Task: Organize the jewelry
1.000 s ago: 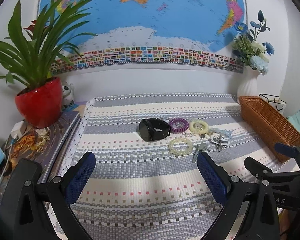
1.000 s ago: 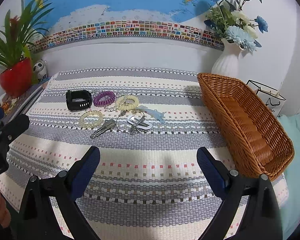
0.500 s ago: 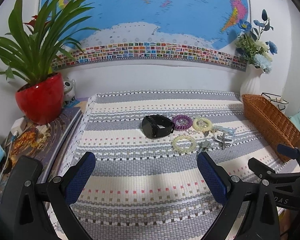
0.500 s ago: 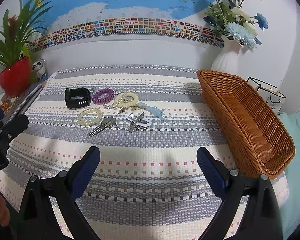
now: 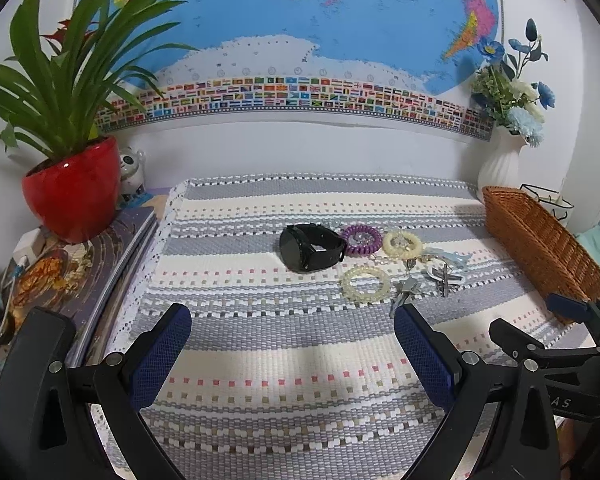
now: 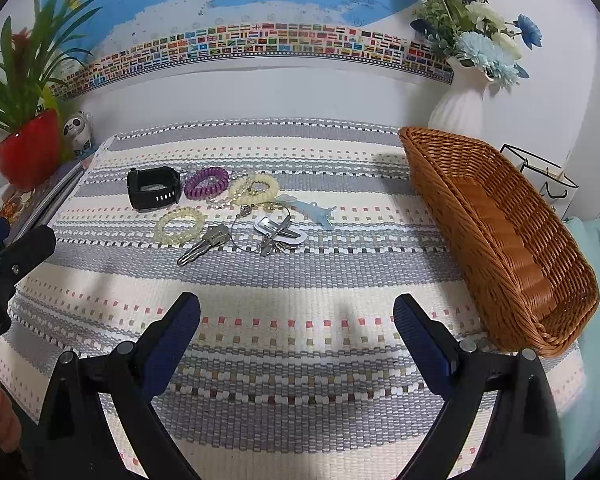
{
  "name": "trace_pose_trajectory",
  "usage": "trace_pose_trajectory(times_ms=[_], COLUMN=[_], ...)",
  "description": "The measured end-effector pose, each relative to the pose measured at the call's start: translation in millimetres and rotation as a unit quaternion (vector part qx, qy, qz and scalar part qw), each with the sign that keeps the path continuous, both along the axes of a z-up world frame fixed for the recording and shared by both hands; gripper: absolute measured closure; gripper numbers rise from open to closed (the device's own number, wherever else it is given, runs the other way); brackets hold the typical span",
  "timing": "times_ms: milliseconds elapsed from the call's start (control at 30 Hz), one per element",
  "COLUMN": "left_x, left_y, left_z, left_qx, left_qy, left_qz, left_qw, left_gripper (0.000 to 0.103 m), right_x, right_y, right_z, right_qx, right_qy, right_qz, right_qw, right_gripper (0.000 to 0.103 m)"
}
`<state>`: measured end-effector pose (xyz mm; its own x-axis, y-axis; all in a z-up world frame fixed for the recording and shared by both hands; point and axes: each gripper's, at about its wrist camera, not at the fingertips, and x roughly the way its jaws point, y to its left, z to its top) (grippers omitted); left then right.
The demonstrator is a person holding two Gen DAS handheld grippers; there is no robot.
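A cluster of small items lies mid-mat: a black watch [image 5: 311, 247] [image 6: 154, 193], a purple coil bracelet [image 5: 360, 239] [image 6: 206, 182], a yellow coil bracelet [image 5: 402, 243] [image 6: 254, 189], a pale bead bracelet [image 5: 365, 283] [image 6: 180, 225], and a key ring with keys [image 5: 407, 293] [image 6: 204, 243], a metal plane charm [image 6: 278, 232] and a blue dolphin charm [image 6: 315, 211]. A brown wicker basket [image 5: 540, 240] [image 6: 496, 224] stands empty at the right. My left gripper [image 5: 292, 356] is open, short of the cluster. My right gripper [image 6: 296, 344] is open too, holding nothing.
The striped woven mat [image 6: 292, 312] covers the table. A red plant pot [image 5: 73, 188] sits on books [image 5: 80, 264] at the left with a panda figurine [image 5: 133, 168]. A white vase of flowers [image 6: 458, 106] and a wire holder [image 6: 540, 172] stand behind the basket.
Both cameras have crept slightly closer to the cluster and tilted a little. Nothing on the mat has moved, and both grippers stay open.
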<state>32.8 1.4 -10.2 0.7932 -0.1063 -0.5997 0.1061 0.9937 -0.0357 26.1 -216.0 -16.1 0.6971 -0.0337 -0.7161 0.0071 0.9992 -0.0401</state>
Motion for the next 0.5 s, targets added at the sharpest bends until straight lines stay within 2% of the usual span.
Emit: trace_pose_trajectory(times_ms=[500], left_x=[1.9], left_y=[-2.6], left_z=[-4.8], left_qx=[0.001], left_qy=[0.008], left_qz=[-0.007], left_qw=[0.9999], left_gripper=[0.002], right_x=[2.1], right_y=[1.4], right_z=[-1.3], right_qx=[-0.003], right_qy=[0.003], right_qz=[0.0], right_qw=[1.0], right_gripper=[0.005])
